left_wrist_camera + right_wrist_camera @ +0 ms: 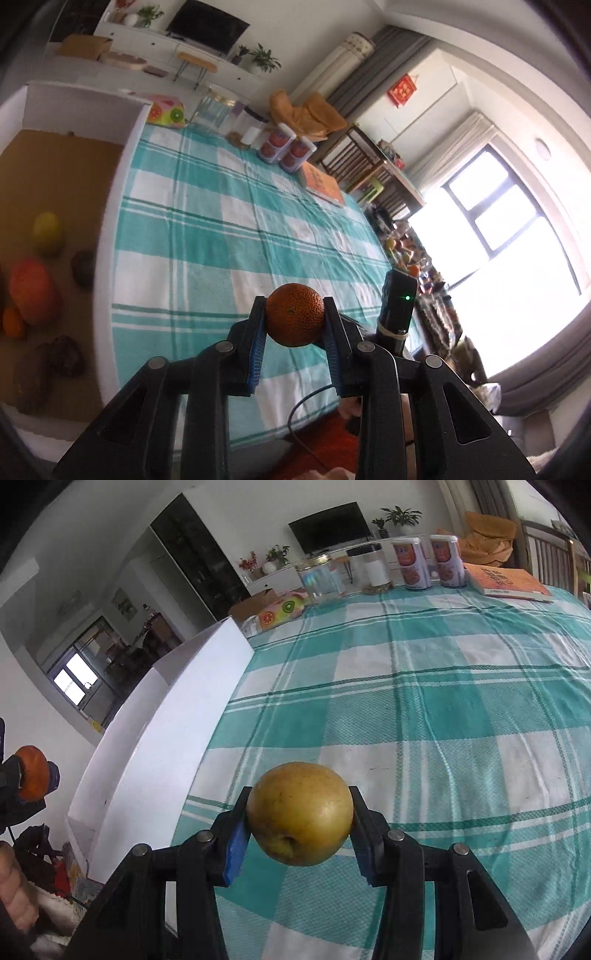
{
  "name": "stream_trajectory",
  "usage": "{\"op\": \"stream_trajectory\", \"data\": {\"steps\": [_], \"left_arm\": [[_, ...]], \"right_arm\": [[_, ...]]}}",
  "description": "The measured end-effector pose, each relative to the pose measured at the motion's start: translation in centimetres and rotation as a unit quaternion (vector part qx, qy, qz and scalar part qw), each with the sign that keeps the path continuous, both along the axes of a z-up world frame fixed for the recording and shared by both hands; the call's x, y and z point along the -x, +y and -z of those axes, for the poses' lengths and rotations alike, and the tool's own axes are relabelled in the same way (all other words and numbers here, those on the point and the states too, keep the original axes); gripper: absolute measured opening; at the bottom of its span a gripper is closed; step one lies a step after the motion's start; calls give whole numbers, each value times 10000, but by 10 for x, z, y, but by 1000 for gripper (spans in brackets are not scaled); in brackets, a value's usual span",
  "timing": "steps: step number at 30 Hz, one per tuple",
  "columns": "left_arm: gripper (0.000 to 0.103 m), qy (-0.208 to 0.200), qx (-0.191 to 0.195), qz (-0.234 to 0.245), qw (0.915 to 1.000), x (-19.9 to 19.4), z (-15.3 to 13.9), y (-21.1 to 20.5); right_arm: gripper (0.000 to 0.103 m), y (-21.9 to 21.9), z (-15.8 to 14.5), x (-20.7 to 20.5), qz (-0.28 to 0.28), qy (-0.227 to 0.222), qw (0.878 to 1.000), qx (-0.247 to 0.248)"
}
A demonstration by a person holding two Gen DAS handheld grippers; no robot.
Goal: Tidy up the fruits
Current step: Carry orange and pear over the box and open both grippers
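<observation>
My left gripper is shut on a small orange and holds it above the teal checked tablecloth. A white box with a cardboard floor lies to its left; inside are a yellow-green fruit, a large orange-red fruit and several dark fruits. My right gripper is shut on a yellow pear above the cloth, right of the white box wall. The left gripper with its orange shows at the far left of the right wrist view.
At the table's far edge stand a glass jar, a clear canister, two printed cans, an orange book and a fruit-print tissue box. A chair with yellow cloth stands behind.
</observation>
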State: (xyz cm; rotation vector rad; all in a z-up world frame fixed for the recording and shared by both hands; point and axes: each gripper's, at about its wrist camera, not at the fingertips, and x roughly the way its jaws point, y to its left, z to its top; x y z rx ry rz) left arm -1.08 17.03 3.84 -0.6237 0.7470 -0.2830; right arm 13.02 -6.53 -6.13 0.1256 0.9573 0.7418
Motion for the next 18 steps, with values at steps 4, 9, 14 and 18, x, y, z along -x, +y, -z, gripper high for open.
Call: {"op": "stream_trajectory", "data": {"steps": [4, 9, 14, 18], "left_arm": [[29, 118, -520, -1064, 9929, 9, -17, 79], [30, 1044, -1244, -1837, 9695, -38, 37, 158], [30, 1716, -1629, -1929, 9523, -84, 94, 187], [32, 1982, -1742, -1942, 9448, -98, 114, 193]], "right_arm": [[48, 92, -44, 26, -1214, -195, 9924, -24], [48, 203, -63, 38, -2136, -731, 9723, 605], [48, 270, -35, 33, -2649, -907, 9479, 1522], [49, 288, -15, 34, -2906, -739, 9343, 1928]]}}
